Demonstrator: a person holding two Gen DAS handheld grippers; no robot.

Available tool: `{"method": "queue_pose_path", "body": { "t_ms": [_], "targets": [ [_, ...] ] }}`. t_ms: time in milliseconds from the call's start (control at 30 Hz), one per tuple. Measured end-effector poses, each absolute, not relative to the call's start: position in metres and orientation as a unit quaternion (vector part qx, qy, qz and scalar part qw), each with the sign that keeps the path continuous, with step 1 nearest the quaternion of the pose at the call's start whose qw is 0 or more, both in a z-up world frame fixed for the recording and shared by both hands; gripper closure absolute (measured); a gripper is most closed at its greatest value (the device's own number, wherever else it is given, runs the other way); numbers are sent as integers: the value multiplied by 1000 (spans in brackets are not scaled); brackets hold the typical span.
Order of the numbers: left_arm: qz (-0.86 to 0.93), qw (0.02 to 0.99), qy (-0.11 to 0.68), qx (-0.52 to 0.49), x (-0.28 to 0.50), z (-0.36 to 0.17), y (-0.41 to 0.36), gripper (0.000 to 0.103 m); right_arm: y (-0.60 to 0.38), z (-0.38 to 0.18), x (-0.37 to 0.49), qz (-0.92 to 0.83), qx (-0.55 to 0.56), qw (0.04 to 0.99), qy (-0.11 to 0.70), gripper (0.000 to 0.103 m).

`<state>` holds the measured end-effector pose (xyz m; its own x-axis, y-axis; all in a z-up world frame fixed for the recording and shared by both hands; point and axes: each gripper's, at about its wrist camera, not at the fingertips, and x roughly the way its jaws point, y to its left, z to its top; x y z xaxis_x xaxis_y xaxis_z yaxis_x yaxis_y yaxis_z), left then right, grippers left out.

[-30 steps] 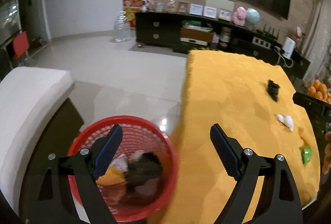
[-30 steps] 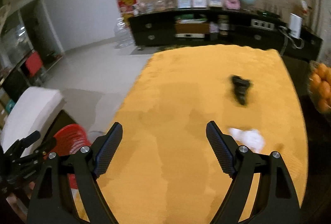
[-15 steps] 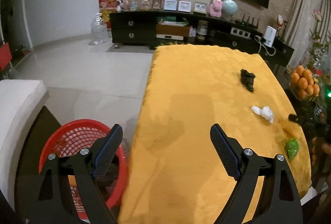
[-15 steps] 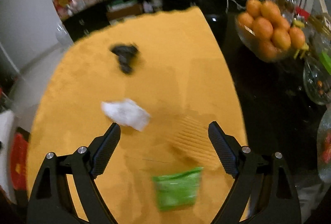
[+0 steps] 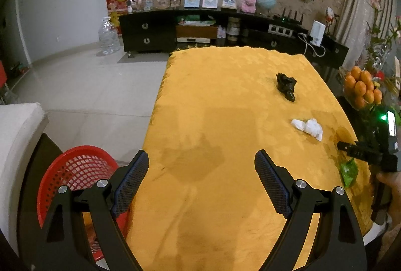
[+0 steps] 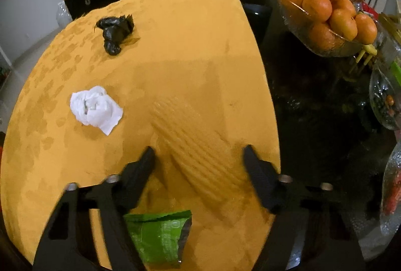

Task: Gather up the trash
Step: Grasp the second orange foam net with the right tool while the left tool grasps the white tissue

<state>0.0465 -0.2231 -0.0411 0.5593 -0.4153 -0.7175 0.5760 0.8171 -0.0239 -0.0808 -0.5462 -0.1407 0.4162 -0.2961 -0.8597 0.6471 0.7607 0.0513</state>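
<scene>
Here, the right gripper [image 6: 198, 158] is hanging steeply over the near right corner of the yellow-orange cloth-covered table [image 6: 175, 50], and its jaws are closing with only bare cloth between the tips; the flat green foil snack wrapper [image 6: 160, 236] is lying nearer to the person than the fingertips, under the left finger's arm, so the coming grab seems to be turning on drawing the gripper back toward the near edge. The wrapper's long axis is running roughly from near to far, with its torn, silvery-lined mouth facing right, and it is looking thin, creased and light, likely to slide on the cloth if nudged. The left gripper [image 5: 200, 180] is hovering with its jaws spread wide and nothing between them, over the near left part of the table beside the red plastic mesh basket [image 5: 75, 170] on the floor, well apart from the wrapper, so the right hand is plainly the nearer one. Farther off, a crumpled white paper tissue [image 6: 96, 109] is sitting to the left, and a wadded black plastic bag [image 6: 115, 33] is lying beyond it toward the far edge, both loose and untouched. A glass bowl of oranges [image 6: 328, 13] is standing off the cloth to the right.
</scene>
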Motion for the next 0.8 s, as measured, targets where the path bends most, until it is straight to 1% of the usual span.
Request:
{"method": "queue_pose_path", "body": {
  "t_ms": [33,67,133,200,267,300,467,600,800],
  "targets": [
    [-283,876,375,107,47,-41,-224,20,-549,-140,-80,-288,200,819,454,57],
    [-284,876,376,106,46,-42,-225,20,-550,-139,-82,-286,206,820,452,64],
    [-285,876,373,107,45,-41,-228,20,-551,-137,-83,-283,214,821,447,71],
    [-287,878,368,109,42,-39,-233,20,-551,-134,-84,-279,219,824,442,81],
    [-289,880,359,113,39,-38,-236,20,-550,-128,-86,-277,224,828,432,83],
    [-291,881,356,115,37,-38,-238,20,-549,-123,-86,-274,225,833,426,86],
    [-299,877,359,115,32,-40,-248,20,-535,-95,-87,-255,217,853,400,87],
    [-313,871,363,109,31,-38,-261,20,-523,-62,-86,-237,203,871,379,87],
    [-333,862,357,133,25,-39,-296,20,-517,-34,-72,-225,173,883,374,87]
  ]
}}
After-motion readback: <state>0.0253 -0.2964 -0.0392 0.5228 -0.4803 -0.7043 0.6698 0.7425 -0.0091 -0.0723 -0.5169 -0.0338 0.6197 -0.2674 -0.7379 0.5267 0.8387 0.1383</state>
